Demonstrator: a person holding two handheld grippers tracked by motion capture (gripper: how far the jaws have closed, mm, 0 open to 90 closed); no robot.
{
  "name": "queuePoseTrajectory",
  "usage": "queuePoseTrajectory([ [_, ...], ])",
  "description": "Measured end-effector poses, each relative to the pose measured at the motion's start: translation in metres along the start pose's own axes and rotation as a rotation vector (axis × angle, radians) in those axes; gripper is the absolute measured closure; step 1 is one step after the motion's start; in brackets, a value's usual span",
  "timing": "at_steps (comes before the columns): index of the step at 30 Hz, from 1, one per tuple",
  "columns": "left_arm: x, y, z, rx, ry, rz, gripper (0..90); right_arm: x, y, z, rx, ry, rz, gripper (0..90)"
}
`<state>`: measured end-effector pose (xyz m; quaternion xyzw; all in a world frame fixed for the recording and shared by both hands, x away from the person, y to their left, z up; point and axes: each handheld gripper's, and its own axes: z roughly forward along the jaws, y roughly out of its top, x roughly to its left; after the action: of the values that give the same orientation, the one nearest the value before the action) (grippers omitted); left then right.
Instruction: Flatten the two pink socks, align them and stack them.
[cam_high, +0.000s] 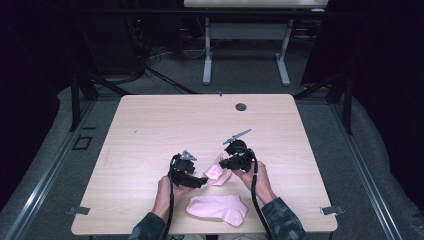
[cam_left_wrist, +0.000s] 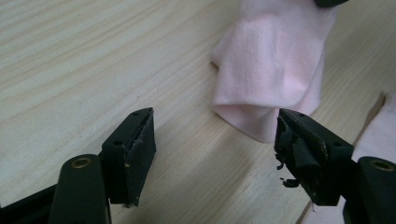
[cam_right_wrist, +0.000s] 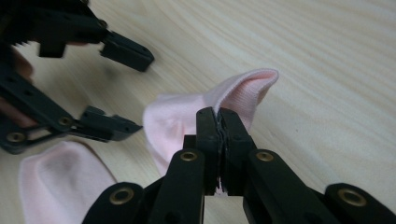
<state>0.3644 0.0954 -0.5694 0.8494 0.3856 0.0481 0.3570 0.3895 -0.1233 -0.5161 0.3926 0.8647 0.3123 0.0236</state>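
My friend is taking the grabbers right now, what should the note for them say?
Right gripper: shut on the held pink sock, pinching its edge and lifting it partly off the table.
Left gripper: open, jaws apart, nothing between them, pointed at that sock's open end, close by.
Second pink sock: lies flat near the table's front edge, untouched.
Done: one sock is gripped on one side.
Left: probably close the left gripper on the held pink sock too, then deal with the second one. Socks are not yet together.
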Motion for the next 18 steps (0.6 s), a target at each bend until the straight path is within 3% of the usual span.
queuePoseTrajectory([
  [1, 0.000, 0.000, 0.000, -0.006, -0.004, 0.004, 30.5, 0.004, 0.003, -0.007, -0.027, 0.002, -0.020, 87.7],
  [4, 0.000, 0.001, 0.001, -0.038, -0.023, -0.005, 31.8, 0.010, 0.006, -0.014, -0.051, 0.006, -0.018, 87.7],
  [9, 0.005, 0.001, 0.004, -0.127, -0.104, -0.042, 37.8, 0.019, 0.012, -0.027, -0.082, 0.019, -0.052, 87.7],
  [10, 0.007, 0.001, 0.005, -0.155, -0.130, -0.037, 42.9, 0.022, 0.014, -0.032, -0.093, 0.024, -0.057, 87.7],
  [12, 0.008, 0.002, 0.007, -0.170, -0.141, -0.035, 44.1, 0.022, 0.014, -0.033, -0.105, 0.030, -0.053, 87.8],
  [13, 0.008, 0.002, 0.007, -0.185, -0.146, -0.032, 53.1, 0.024, 0.016, -0.036, -0.111, 0.041, -0.057, 87.8],
  [14, 0.007, 0.003, 0.008, -0.193, -0.152, -0.030, 53.1, 0.024, 0.016, -0.036, -0.111, 0.041, -0.057, 87.8],
  [15, 0.007, 0.004, 0.008, -0.204, -0.155, -0.018, 62.0, 0.025, 0.018, -0.039, -0.119, 0.039, -0.061, 87.8],
  [16, 0.006, 0.005, 0.008, -0.214, -0.157, -0.012, 62.0, 0.025, 0.018, -0.039, -0.119, 0.039, -0.061, 87.8],
  [18, 0.004, 0.006, 0.007, -0.216, -0.145, -0.004, 72.2, 0.026, 0.019, -0.042, -0.131, 0.037, -0.060, 87.8],
])
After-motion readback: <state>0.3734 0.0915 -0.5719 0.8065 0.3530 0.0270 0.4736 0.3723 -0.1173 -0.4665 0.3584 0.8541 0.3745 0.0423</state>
